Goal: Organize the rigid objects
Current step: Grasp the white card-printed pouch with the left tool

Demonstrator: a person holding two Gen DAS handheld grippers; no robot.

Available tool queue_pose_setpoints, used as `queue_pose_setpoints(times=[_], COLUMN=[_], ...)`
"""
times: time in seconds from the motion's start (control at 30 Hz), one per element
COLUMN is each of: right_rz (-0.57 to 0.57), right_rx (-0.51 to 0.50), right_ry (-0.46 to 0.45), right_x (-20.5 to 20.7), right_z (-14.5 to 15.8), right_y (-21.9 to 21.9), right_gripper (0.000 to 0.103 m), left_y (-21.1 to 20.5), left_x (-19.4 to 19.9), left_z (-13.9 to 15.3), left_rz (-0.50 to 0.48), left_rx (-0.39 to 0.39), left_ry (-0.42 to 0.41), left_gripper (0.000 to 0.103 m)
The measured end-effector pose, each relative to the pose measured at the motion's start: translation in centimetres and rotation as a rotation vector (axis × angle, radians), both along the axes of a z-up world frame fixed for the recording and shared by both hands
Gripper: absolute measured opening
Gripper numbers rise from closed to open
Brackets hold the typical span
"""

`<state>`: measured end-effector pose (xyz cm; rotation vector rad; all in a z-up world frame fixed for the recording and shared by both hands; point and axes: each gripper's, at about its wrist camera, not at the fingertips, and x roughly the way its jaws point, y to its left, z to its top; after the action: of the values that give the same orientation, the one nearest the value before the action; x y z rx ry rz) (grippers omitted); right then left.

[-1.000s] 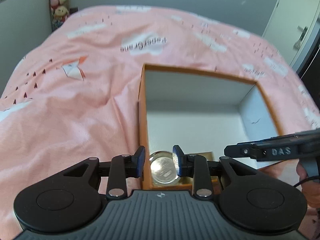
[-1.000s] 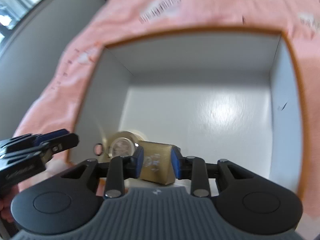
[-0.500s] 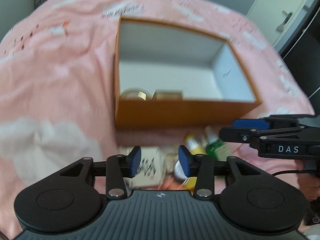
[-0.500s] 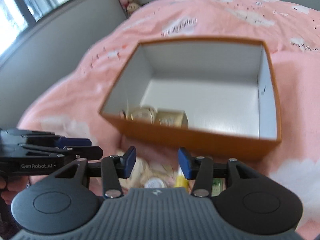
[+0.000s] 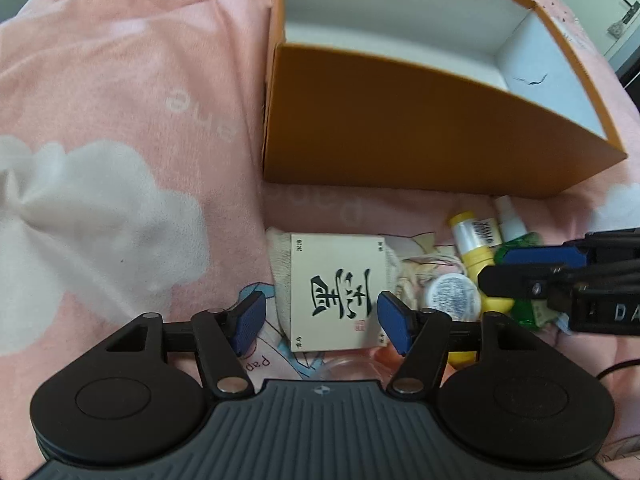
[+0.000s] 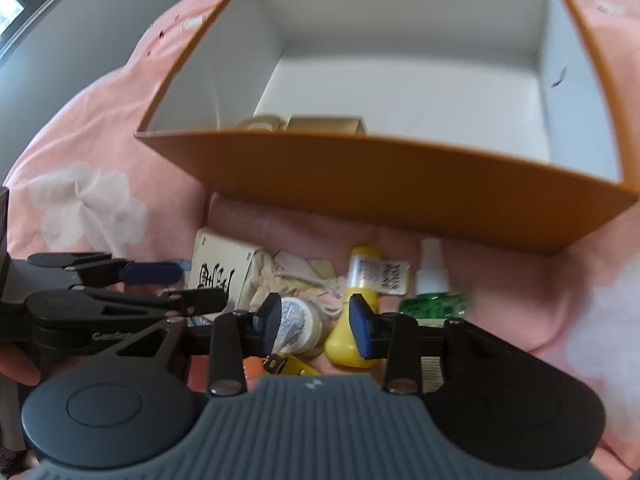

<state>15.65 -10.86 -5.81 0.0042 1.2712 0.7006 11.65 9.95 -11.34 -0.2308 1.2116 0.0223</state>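
Note:
An orange box (image 5: 400,128) with a white inside lies on the pink bed; in the right wrist view (image 6: 360,176) it holds a gold round jar (image 6: 260,122) and a gold box (image 6: 326,123) at its near left. In front lies a pile: a cream box with black calligraphy (image 5: 338,294), a small round white jar (image 5: 454,296), a yellow bottle (image 5: 474,240) and a green bottle (image 5: 516,240). My left gripper (image 5: 322,322) is open, its fingers on either side of the cream box. My right gripper (image 6: 314,326) is open over the white jar (image 6: 296,326) and yellow bottle (image 6: 354,320).
The pink bedspread (image 5: 120,120) with white cloud prints spreads all around. Crumpled cloth or paper (image 6: 280,276) lies under the pile. A clear glass item (image 5: 348,364) shows just below the cream box. A grey wall stands at the left.
Both grippers have released the gold items inside the box, drawn back out and come down to the pile in front of it. Both jaws have opened wider.

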Motion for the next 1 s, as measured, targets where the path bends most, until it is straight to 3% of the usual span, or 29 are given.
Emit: queue_pose_setpoints(times=[0.17,0.33,0.5,0.57,0.77,1.0], right_rz=[0.021,0.011,-0.018,-0.037,-0.092,-0.072], right_rx=[0.001,0.013,0.028,0.021,-0.001,0.009], right_ry=[0.040,0.053,0.058,0.042,0.042,0.032], right_x=[0.4,0.7,0.9,1.0,1.1,0.4], right_z=[-1.6,-2.0,-1.7,-1.4,-1.2,-1.0], right_y=[1.0,0.9,0.2,-0.2,-1.8,-1.5], right_gripper=[0.037,0.037,0.036,0.037,0.037,0.037], left_y=[0.9,1.6,1.5,1.4,-0.2,-0.4], left_x=[0.9,1.7,2.1,1.7,0.1,-0.1], left_z=[-1.4,-2.7,-3.1,-2.7,-0.4,1.7], left_rz=[0.038,0.059,0.059,0.049,-0.008,-0.011], left_rx=[-0.073,-0.118,-0.136,-0.143,-0.070,-0.104], left_ry=[0.013,0.027,0.022,0.013,-0.033,-0.069], left_gripper=[0.091,0.093,0.086,0.073,0.072,0.072])
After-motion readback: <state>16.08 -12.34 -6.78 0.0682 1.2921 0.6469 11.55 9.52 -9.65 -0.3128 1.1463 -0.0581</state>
